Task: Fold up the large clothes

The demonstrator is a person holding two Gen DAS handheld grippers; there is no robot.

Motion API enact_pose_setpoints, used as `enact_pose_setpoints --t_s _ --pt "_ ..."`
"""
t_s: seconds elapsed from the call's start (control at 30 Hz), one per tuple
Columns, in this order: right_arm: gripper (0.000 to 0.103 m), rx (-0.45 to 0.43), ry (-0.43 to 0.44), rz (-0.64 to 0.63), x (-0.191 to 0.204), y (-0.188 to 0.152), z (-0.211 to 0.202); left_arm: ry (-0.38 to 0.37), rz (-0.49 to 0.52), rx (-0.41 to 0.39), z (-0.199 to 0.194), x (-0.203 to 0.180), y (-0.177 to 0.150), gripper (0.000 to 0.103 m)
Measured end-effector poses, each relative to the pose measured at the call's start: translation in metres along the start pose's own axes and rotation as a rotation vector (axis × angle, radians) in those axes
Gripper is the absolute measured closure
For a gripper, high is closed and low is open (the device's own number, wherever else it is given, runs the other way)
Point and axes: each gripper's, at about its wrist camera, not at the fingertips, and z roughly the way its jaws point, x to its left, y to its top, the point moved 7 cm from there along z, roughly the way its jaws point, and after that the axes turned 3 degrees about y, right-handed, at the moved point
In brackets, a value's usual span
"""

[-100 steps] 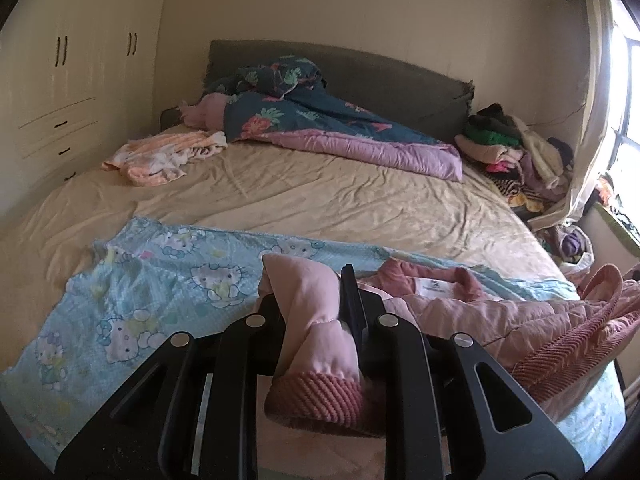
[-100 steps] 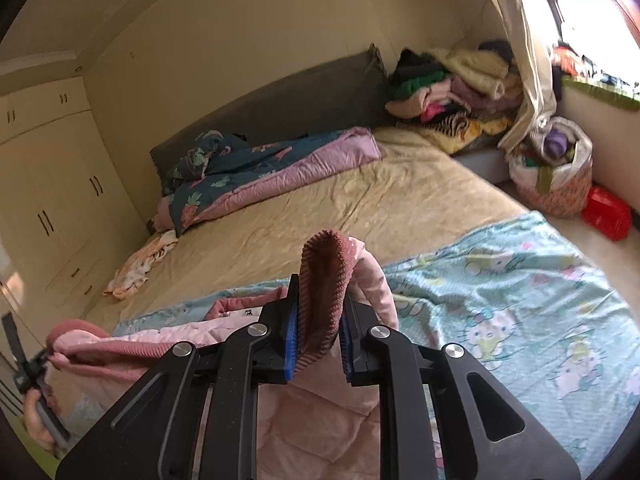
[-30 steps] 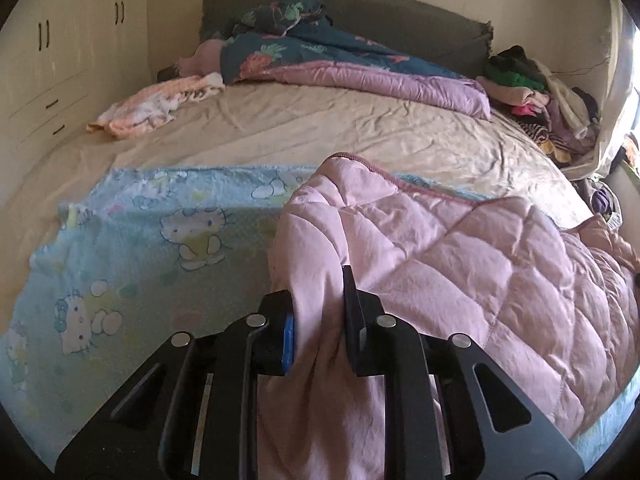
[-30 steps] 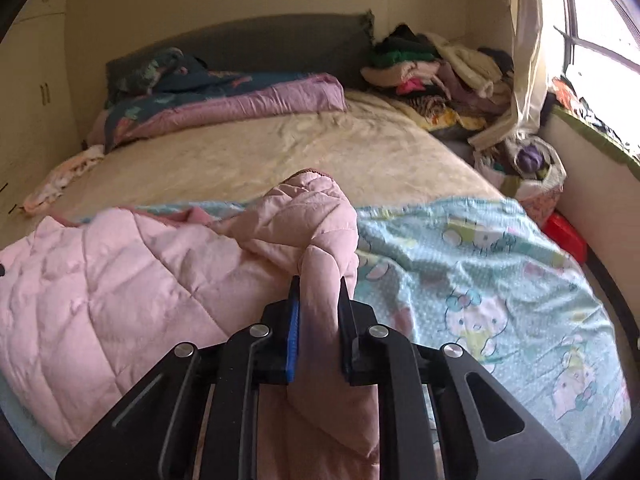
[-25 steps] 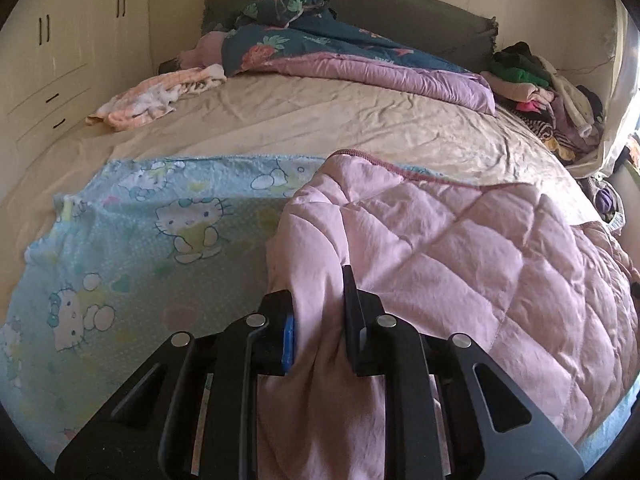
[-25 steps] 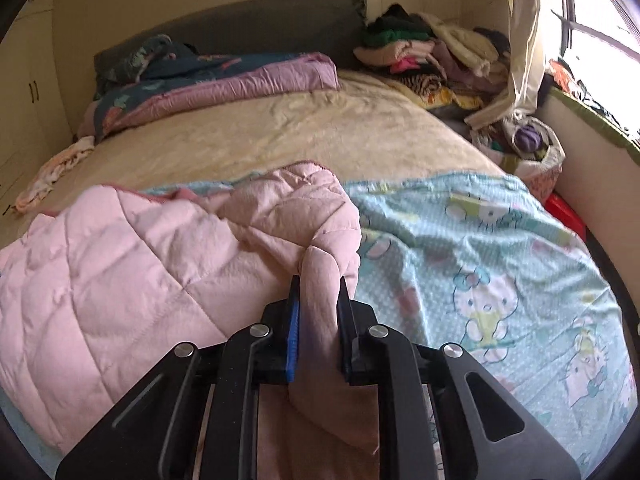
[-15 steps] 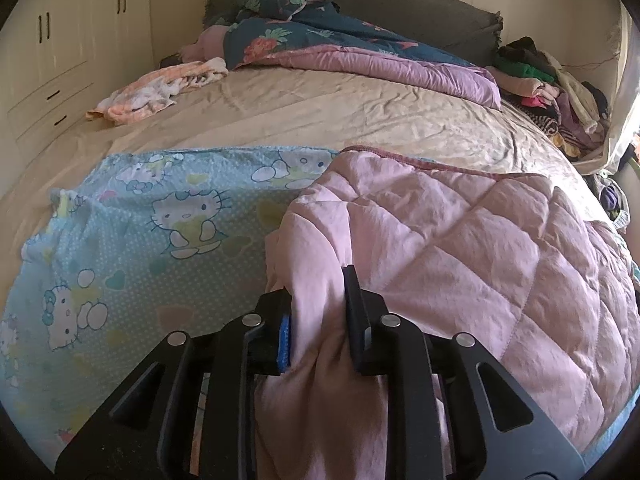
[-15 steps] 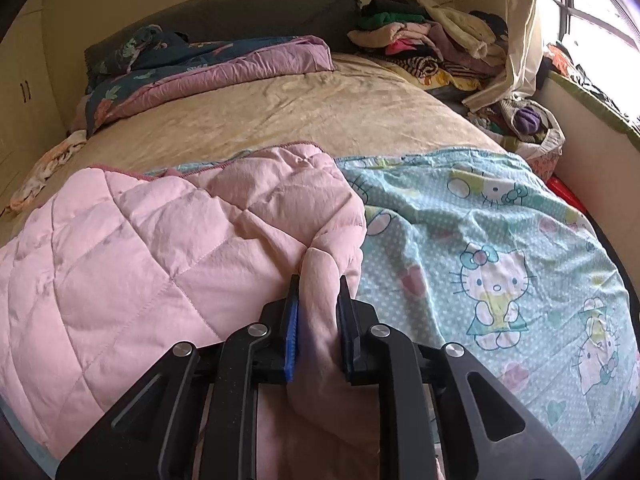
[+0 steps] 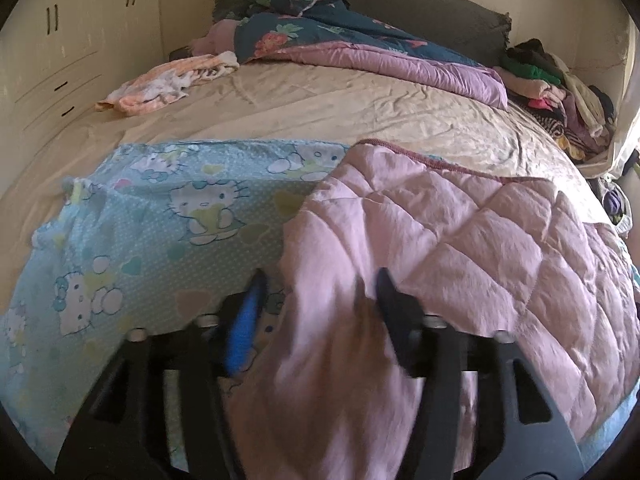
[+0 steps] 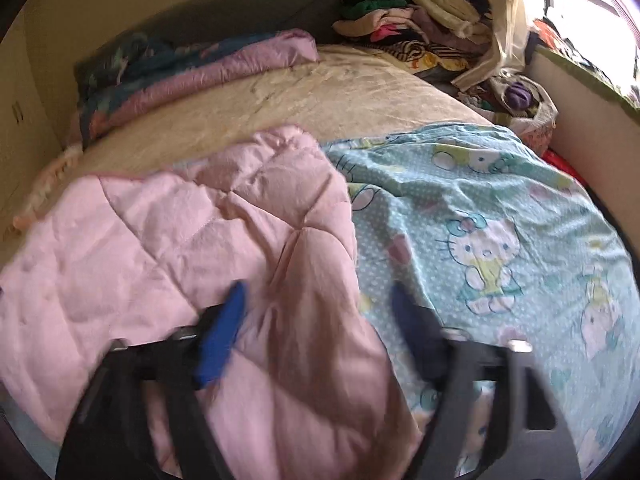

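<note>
A pink quilted jacket point(image 9: 460, 248) lies spread over the light-blue cartoon-cat sheet point(image 9: 160, 224) on the bed; it also shows in the right wrist view point(image 10: 208, 232). My left gripper point(image 9: 320, 292) is open, its jaws wide apart on either side of the jacket's near left edge, which lies loose between them. My right gripper point(image 10: 316, 304) is open too, jaws wide apart around the jacket's near right edge. The frames are motion-blurred at the fingers.
The beige bed point(image 9: 340, 108) runs back to a dark headboard. A floral and purple duvet point(image 9: 360, 48) lies at the head, a peach garment point(image 9: 160, 84) at far left. A clothes pile point(image 10: 420, 12) and bags sit at right by the window. Cupboards point(image 9: 60, 40) stand left.
Both grippers have opened and let go of the jacket's edges they were pinching. The jacket now lies flat on the sheet, lowered from where it was held up earlier.
</note>
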Motion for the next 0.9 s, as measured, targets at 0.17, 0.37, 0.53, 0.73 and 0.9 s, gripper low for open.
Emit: enact_pose_setpoints --t_s 0.17,0.37,0.53,0.73,0.9 --pt "0.006 -0.036 0.085 0.038 0.002 -0.007 -0.039 -0.029 -0.023 -0.022 -0.032 0.007 -0.005 0.019" --pt "0.004 -0.079 0.145 0.012 0.016 -0.018 -0.086 -0.048 -0.049 -0.048 -0.068 0.007 -0.016 0.009" --pt "0.004 -0.11 0.17 -0.011 0.026 -0.026 -0.118 -0.068 -0.053 -0.074 -0.097 0.003 -0.026 0.009" --pt "0.004 -0.124 0.179 -0.02 0.029 -0.038 -0.142 -0.056 -0.008 -0.112 -0.127 -0.006 -0.037 0.009" --pt "0.004 -0.12 0.195 -0.004 0.029 -0.05 -0.152 -0.059 0.011 -0.11 -0.138 -0.012 -0.049 0.009"
